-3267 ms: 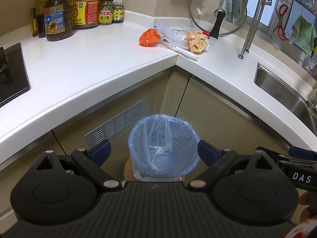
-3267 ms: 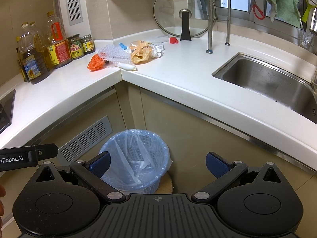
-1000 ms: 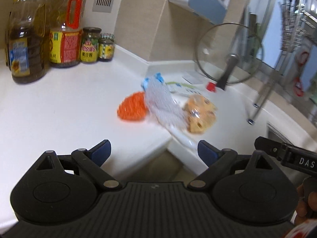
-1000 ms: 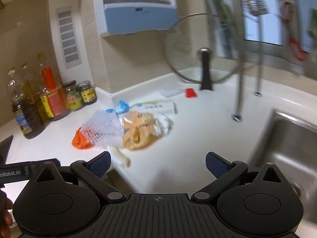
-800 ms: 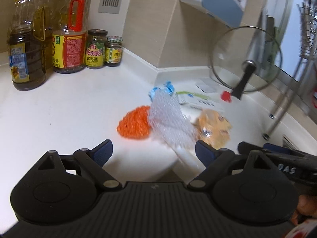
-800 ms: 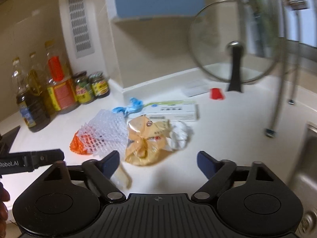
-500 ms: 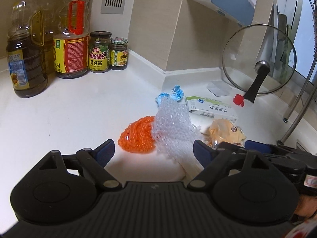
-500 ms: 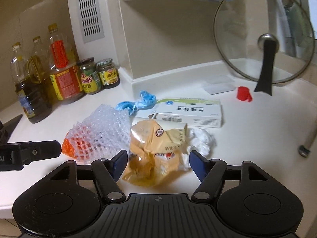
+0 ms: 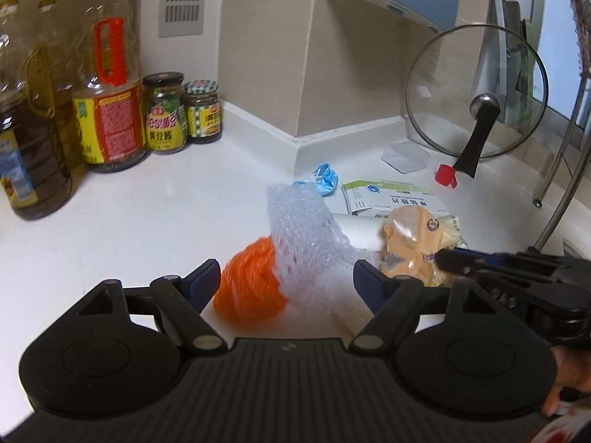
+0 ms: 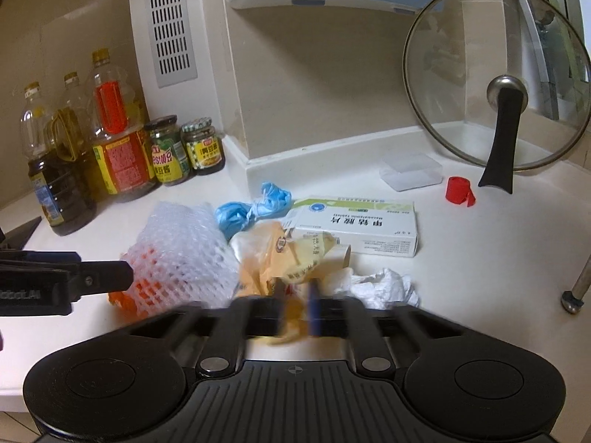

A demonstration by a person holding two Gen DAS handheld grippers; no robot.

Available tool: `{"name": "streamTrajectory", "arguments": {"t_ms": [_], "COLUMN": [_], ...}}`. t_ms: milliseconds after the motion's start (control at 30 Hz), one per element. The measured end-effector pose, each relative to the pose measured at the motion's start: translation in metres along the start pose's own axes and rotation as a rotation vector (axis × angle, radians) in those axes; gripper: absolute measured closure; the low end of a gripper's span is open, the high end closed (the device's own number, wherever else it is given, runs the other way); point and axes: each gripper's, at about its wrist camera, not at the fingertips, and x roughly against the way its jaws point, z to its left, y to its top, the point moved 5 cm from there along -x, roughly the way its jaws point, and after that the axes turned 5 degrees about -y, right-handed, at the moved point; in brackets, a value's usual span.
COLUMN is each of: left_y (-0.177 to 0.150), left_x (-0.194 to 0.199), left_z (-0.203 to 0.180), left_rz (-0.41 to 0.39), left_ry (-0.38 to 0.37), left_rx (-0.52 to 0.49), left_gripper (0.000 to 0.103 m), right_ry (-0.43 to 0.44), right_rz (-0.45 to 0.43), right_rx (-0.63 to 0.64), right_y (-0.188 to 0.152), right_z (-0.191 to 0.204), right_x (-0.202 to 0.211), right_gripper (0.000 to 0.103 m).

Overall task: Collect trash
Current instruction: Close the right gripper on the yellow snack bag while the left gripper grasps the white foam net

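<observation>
The right hand-held gripper (image 10: 295, 297) is clenched on the yellow wrapper (image 10: 291, 254); its jaws have just been closing, and the blurred pads pinch the near edge of the crumpled plastic. Just beyond its tips lies the box (image 10: 356, 227), and to the right of the tips, touching the wrapper, a white tissue (image 10: 384, 282). Left of the tips sits the white net (image 10: 184, 254) with the orange net (image 10: 123, 299) under its near edge, and a blue glove (image 10: 253, 208) lies just past the white net, beside the box.

The left hand-held gripper (image 9: 286, 282) is released, its jaws wide but just closing in. The orange net (image 9: 253, 284) and the lower part of the white net (image 9: 308, 241) lie between its fingers; the pads do not press on either. Off its right finger the right gripper reaches in to the wrapper (image 9: 413, 241).

Everything rests on the white tabletop (image 9: 147, 214). Far ahead and left of both grippers stand oil bottles (image 9: 107, 99) and two jars (image 9: 164, 114) against the wall. Ahead and right, a glass lid (image 10: 496, 77) leans upright, with a red cap (image 10: 458, 190) and a clear small box (image 10: 410, 171) near it.
</observation>
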Motion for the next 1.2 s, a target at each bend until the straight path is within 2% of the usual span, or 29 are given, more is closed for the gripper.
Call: {"name": "streamTrajectory", "arguments": {"t_ms": [133, 200, 400, 500, 567, 667, 967, 1200], "left_y": [0.007, 0.009, 0.008, 0.005, 0.006, 0.013, 0.053, 0.053], "left_x": [-0.01, -0.016, -0.036, -0.041, -0.041, -0.039, -0.004, 0.033], "left_z": [-0.004, -0.007, -0.02, -0.023, -0.023, -0.02, -0.011, -0.006], "left_rz": [0.006, 0.013, 0.058, 0.063, 0.06, 0.038, -0.065, -0.095], "left_ry": [-0.001, -0.004, 0.012, 0.036, 0.035, 0.035, -0.016, -0.034], "left_rx": [-0.057, -0.092, -0.231, -0.271, -0.269, -0.243, -0.113, -0.051], "left_gripper": [0.031, 0.037, 0.064, 0.077, 0.091, 0.095, 0.095, 0.095], "right_ry": [0.01, 0.008, 0.026, 0.035, 0.039, 0.042, 0.065, 0.106], "right_rz": [-0.023, -0.036, -0.056, -0.058, -0.06, -0.065, -0.104, -0.133], "right_rx": [-0.012, -0.018, -0.044, -0.055, -0.063, -0.07, -0.094, -0.099], "right_y": [0.007, 0.011, 0.021, 0.023, 0.023, 0.025, 0.036, 0.044], "right_z": [-0.004, -0.006, -0.012, -0.016, -0.018, -0.02, -0.022, -0.014], "right_x": [0.005, 0.007, 0.01, 0.009, 0.01, 0.012, 0.027, 0.049], "right_gripper": [0.101, 0.102, 0.102, 0.102, 0.102, 0.102, 0.102, 0.102]}}
